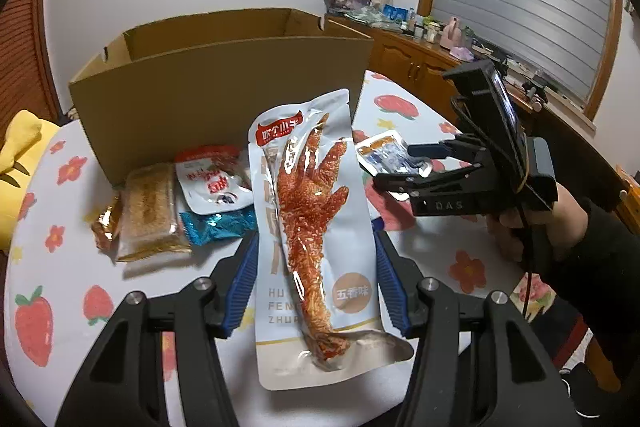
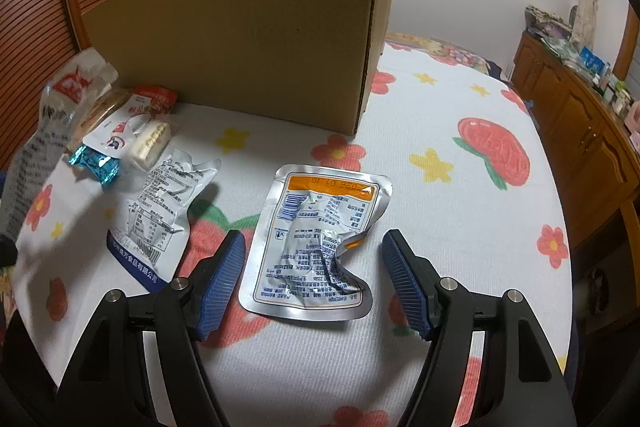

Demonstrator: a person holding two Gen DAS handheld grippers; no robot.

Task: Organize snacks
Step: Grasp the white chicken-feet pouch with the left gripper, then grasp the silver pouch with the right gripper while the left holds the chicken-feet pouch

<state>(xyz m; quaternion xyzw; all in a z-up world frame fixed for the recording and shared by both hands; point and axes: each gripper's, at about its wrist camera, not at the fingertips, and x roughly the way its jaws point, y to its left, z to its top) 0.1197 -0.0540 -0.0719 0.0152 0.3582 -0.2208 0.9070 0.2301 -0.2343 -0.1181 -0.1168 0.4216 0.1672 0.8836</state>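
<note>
My left gripper [image 1: 316,239] is shut on a tall white pouch with a red chicken foot printed on it [image 1: 312,227]. Its blue pads press the pouch's two side edges and hold it upright above the bed. The same pouch [image 2: 52,123] shows at the far left of the right wrist view. My right gripper [image 2: 315,239] stands open over a crumpled silver pouch with an orange band [image 2: 316,239]. That pouch lies flat between the pads, which do not touch it. From the left wrist view, the right gripper [image 1: 396,167] is at the silver pouch [image 1: 386,153]. An open cardboard box [image 1: 224,87] [image 2: 240,39] stands behind.
More snacks lie by the box: a bread pack [image 1: 148,211], a white and red pouch [image 1: 212,179], a teal wrapper [image 2: 96,163] and a white pouch lying back side up [image 2: 160,211]. The strawberry-print cover [image 2: 440,227] spreads to the right. A wooden cabinet [image 2: 580,131] lines the right side.
</note>
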